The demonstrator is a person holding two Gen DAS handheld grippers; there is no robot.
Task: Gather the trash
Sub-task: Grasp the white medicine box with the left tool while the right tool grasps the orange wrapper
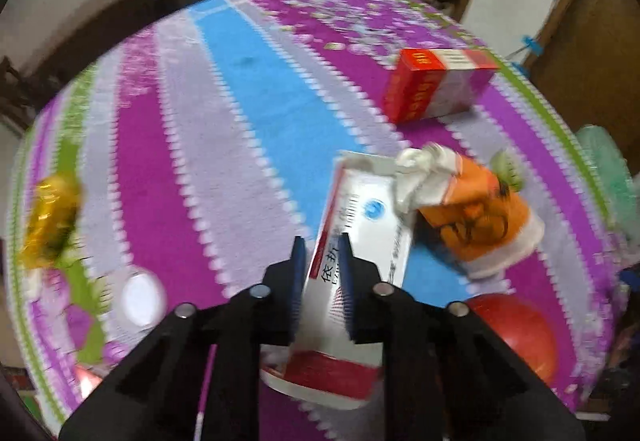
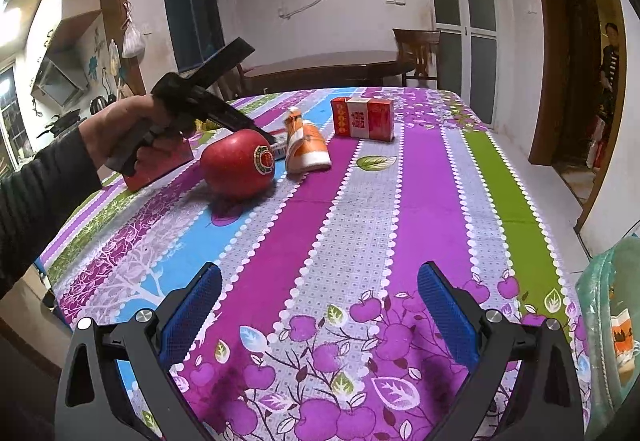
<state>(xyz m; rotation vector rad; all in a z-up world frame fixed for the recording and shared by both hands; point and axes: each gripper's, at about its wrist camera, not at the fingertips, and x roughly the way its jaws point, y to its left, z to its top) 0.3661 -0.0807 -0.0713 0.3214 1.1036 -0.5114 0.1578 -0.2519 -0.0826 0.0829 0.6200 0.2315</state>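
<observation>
My left gripper is shut on a white and red medicine box and holds it over the striped tablecloth. An orange paper cup stuffed with white tissue lies on its side just right of the box; it also shows in the right wrist view. A gold wrapper lies at the far left. My right gripper is open and empty, low over the near end of the table. The left gripper's body shows in the right wrist view, behind the apple.
A red apple sits near the cup, and also shows in the left wrist view. A red and white carton stands further back. A green bag hangs at the table's right edge. A small white disc lies near the left.
</observation>
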